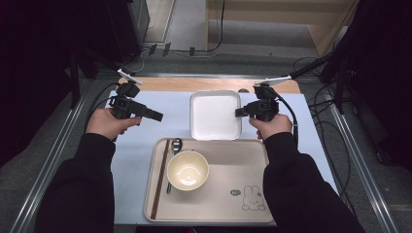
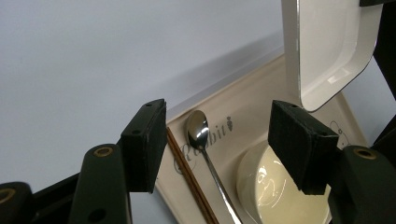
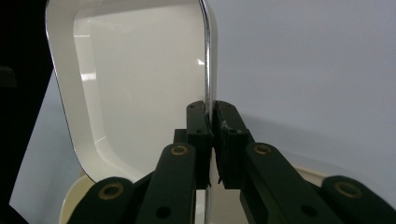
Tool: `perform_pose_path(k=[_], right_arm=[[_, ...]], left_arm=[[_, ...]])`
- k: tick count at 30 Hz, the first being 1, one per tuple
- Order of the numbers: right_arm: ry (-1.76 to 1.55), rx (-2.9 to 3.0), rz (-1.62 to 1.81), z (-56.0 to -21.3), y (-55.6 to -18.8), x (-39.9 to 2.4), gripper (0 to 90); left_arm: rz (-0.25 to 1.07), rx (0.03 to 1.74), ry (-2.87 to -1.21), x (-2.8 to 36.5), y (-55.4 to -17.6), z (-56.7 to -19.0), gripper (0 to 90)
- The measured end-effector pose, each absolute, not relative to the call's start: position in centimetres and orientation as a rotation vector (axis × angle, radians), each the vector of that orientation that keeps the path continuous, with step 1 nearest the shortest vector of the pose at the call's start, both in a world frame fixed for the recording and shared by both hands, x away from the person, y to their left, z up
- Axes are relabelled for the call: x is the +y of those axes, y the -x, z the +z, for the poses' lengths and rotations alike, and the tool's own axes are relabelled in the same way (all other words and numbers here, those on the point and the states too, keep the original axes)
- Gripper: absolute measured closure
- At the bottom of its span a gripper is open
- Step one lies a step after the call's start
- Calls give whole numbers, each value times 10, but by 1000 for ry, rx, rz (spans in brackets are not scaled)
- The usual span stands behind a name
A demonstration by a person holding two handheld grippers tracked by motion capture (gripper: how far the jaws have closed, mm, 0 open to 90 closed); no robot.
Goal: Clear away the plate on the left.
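A white square plate (image 1: 215, 115) lies just beyond a beige tray (image 1: 223, 194), its near edge at the tray's far rim. My right gripper (image 1: 239, 112) is shut on the plate's right rim; in the right gripper view the pads (image 3: 212, 112) pinch the thin rim of the plate (image 3: 140, 79). My left gripper (image 1: 158, 116) stands open to the left of the plate and points toward it, holding nothing. Between its jaws (image 2: 217, 135) I see a spoon (image 2: 198, 130), chopsticks (image 2: 189, 177) and a cream bowl (image 2: 266, 186) farther off on the tray, with the plate (image 2: 327, 46) at the upper right.
On the tray sit the bowl (image 1: 187, 170), the spoon (image 1: 176, 144) and the chopsticks (image 1: 160, 177) along its left side; a rabbit drawing marks its near right corner. The light blue mat (image 1: 131, 150) lies bare to the left. Cables trail at the far right.
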State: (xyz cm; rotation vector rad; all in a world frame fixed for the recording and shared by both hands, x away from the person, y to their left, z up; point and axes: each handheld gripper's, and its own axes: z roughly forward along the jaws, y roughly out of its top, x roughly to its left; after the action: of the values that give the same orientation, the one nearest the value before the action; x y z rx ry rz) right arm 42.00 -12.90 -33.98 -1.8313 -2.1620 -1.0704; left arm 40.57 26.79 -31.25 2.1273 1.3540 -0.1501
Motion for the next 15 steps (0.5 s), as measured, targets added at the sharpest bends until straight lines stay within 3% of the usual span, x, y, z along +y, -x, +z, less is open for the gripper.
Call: perform_pose_path(k=[15], right_arm=[[1851,-2147,-1030,-348,-406,-166,860]], left_arm=[[-126,1354,-2122,287,-387,-321,370]])
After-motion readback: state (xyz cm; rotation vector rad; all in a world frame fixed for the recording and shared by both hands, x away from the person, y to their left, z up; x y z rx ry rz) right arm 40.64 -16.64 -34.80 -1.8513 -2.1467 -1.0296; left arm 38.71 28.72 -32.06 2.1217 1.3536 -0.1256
